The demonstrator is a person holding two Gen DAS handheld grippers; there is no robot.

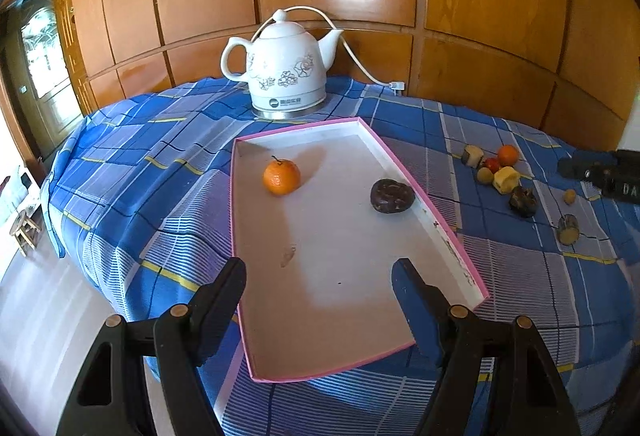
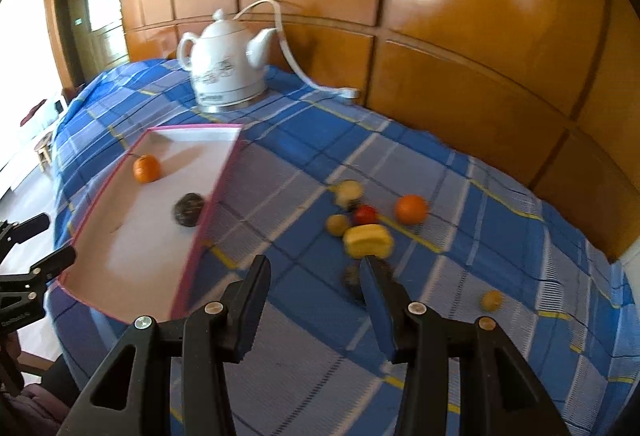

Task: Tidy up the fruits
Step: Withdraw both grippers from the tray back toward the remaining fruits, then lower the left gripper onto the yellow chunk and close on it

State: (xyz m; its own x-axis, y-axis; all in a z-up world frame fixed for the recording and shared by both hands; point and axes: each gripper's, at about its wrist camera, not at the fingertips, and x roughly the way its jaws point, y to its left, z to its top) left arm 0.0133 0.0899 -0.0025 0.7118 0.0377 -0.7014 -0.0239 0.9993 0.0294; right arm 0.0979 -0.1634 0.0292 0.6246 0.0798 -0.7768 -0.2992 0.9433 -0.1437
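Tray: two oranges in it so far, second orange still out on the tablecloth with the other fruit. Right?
Not quite. The tray holds one orange and a dark purple fruit, not two oranges; the left wrist view shows it. The second orange is indeed still out on the tablecloth with the other fruit.

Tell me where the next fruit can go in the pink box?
The pink box has bare floor along its near half, below the orange and the dark fruit, and between those two. It is crowded outside, on the cloth around the yellow piece.
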